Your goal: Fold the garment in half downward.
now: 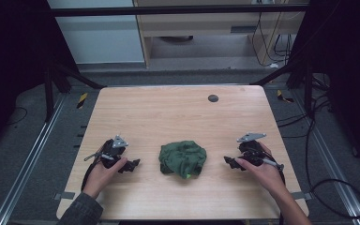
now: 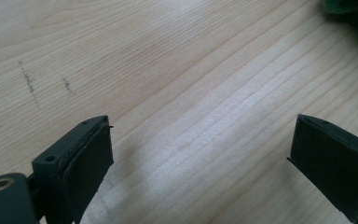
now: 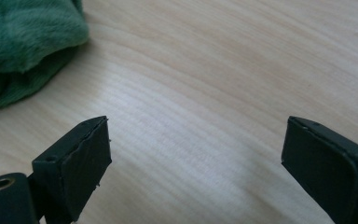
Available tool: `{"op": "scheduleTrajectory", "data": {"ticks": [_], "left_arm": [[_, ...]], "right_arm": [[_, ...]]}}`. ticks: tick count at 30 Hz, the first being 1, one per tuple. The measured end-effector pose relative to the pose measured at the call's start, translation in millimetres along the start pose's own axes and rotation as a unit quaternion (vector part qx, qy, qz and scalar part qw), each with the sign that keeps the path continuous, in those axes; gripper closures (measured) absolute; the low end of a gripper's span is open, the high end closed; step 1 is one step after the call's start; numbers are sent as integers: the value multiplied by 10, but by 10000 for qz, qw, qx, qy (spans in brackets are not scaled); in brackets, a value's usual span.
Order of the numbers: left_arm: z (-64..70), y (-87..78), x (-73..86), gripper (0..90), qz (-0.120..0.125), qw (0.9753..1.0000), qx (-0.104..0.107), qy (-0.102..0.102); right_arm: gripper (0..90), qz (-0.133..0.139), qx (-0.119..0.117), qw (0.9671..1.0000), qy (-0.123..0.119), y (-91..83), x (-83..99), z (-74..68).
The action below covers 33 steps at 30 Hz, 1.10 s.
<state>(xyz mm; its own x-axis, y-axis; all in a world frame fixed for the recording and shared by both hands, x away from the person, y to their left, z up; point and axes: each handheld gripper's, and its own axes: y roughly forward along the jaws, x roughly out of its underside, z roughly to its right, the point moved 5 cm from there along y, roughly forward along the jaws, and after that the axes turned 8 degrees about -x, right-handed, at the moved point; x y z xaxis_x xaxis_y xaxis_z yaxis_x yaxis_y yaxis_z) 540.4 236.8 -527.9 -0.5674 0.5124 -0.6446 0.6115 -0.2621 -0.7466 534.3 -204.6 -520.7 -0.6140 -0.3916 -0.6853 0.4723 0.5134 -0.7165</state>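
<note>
Cloth [image 1: 183,159], green and crumpled, is lying lower centre of the table [image 1: 168,112], between both tools. Left gripper [image 1: 132,165] and right gripper [image 1: 228,161] are resting with jaws spread wide, empty, pointing inward; right is sitting slightly nearer.

The high camera sits above my near edge of the worktop [image 1: 178,112], looking forward and down across all of it. My 2 gripper cameras ride low and close, each peering between wide-apart jaws. All 3 views share the green cloth [image 1: 183,158] and the wood around it.
</note>
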Motion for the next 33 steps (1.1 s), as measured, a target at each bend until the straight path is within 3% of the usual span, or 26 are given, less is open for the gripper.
{"op": "scheduleTrajectory", "data": {"ticks": [4,6,9,11,18,24,31,33], "left_arm": [[-65,53,-30,51,34,9999,-80,-62],[-100,78,-43,52,38,9999,-118,-113],[-165,121,-56,52,59,9995,-198,-227],[-188,156,-59,53,78,9993,-191,-321],[-232,259,-70,48,161,9983,-219,-513],[-231,274,-72,36,198,9982,-210,-532],[-229,303,-63,7,369,9975,-228,-553],[-228,304,-62,7,365,9975,-234,-560]], "right_arm": [[87,69,87,9999,33,33,-64,76],[90,150,62,9997,169,60,-85,111],[88,71,208,9995,239,106,-98,171],[94,171,359,9988,272,121,-122,218],[94,221,531,9969,532,198,-119,338],[94,285,591,9953,707,241,-70,395],[65,376,699,9944,692,278,-46,388],[44,388,829,9937,647,304,-42,374]]}}
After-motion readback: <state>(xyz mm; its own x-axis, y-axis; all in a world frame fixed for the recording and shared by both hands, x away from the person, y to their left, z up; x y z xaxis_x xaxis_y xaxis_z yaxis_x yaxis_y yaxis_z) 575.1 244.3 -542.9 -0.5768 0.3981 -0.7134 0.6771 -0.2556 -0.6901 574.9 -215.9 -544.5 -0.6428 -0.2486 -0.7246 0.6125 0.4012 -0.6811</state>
